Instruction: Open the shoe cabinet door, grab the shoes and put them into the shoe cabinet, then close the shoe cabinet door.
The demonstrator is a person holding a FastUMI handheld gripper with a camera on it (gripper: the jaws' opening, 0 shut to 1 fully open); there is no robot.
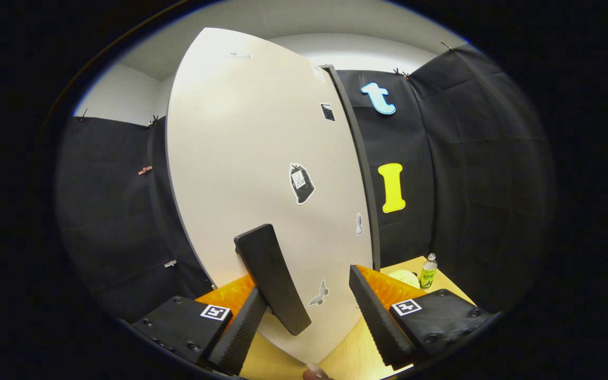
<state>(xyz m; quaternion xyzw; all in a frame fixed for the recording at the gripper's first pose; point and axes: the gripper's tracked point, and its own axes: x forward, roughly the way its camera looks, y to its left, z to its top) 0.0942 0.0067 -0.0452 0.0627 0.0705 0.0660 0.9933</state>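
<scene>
Tool up close against the shoe cabinet door, fingers spread wide. The door is a pale, flat panel with a dark edge strip down its far side, facing the camera and taking up most of what lies ahead. Dark handle sticks out of the door low down, tilted. It sits in the gap between the fingers, right against the left finger; can't tell if they actually touch. Right finger is well clear of the handle, so nothing is pinched.

A few stickers on the door: a dark bag-shaped one mid-panel, a small dark square higher up, a small pale one near the dark edge, a butterfly-shaped one low between the fingers.

Desk is light wood, visible under and beyond the right finger. On it past the door's edge: a small bottle with a yellow-green label, upright, and a pale roundish thing just beside it, too cut off to identify.

Cabinet interior is hidden behind the door.
</scene>
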